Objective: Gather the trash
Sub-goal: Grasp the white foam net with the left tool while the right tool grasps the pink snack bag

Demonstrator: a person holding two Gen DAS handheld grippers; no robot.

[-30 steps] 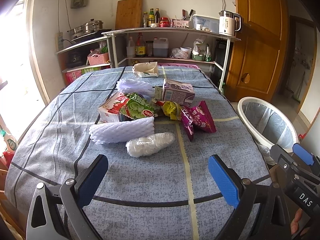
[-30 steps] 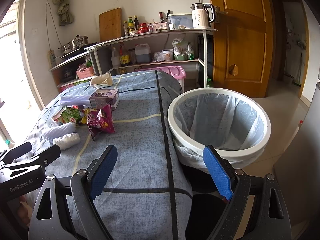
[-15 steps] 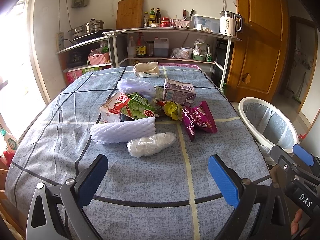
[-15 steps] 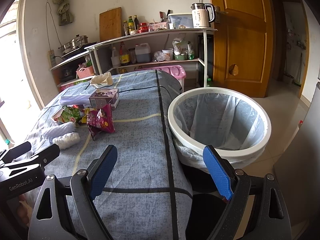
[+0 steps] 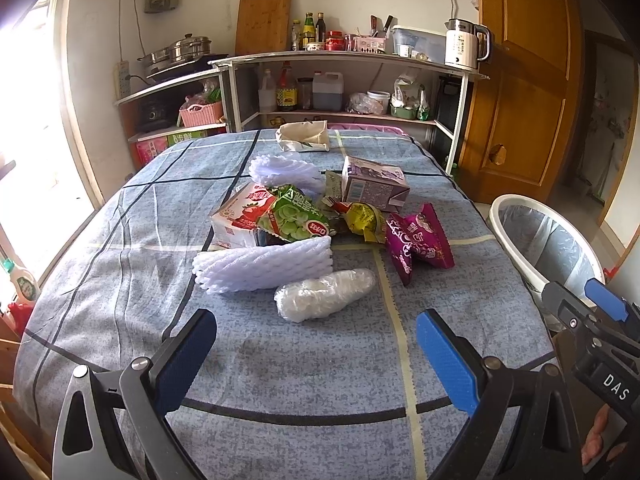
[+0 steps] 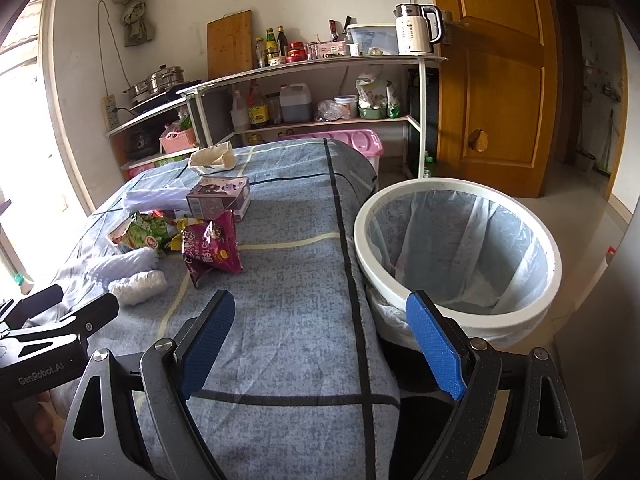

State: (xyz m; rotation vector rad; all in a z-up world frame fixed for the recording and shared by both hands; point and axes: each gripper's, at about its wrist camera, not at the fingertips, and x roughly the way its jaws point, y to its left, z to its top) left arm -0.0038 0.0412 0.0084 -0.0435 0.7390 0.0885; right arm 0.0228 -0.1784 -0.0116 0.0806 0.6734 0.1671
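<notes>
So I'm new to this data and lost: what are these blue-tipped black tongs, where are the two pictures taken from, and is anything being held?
They are two hand-held grippers, one in each of a person's hands, each with a camera looking along its fingers. One picture is from the left gripper, facing a table under a blue checked cloth. The other is from the right gripper, at the table's edge above a lined white bin. On the cloth lies trash: a foam net, a clear plastic wad, a purple snack bag, a green packet and two cartons. Both grippers are open and hold nothing.
</notes>
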